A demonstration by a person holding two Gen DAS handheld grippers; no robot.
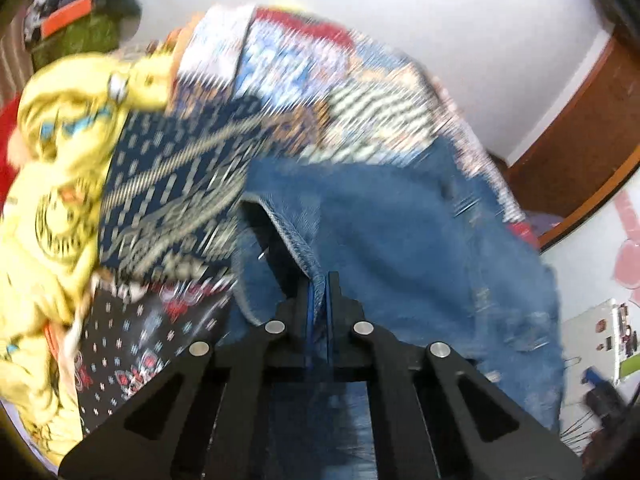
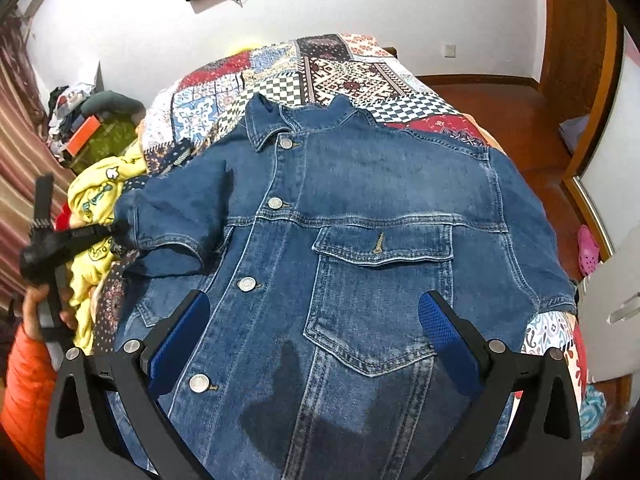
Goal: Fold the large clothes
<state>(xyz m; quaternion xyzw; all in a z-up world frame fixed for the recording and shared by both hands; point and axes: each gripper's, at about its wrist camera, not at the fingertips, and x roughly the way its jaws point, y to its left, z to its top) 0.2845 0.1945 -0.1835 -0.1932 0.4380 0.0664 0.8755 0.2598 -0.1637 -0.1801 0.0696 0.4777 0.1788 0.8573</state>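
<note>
Your left gripper point(image 1: 319, 292) is closed on the cuff of the jacket point(image 2: 360, 240) sleeve point(image 2: 172, 224) — the denim edge runs up between its pads. The jacket lies front-up on the quilt point(image 2: 320, 64), collar far from you, its long axis straight away from the right gripper point(image 2: 314, 334). That one hangs wide open above the lower front, holding nothing. The sleeve sticks out at the left side, so I think the fold must go inward — across the buttons, toward the pocket point(image 2: 380, 288).
</note>
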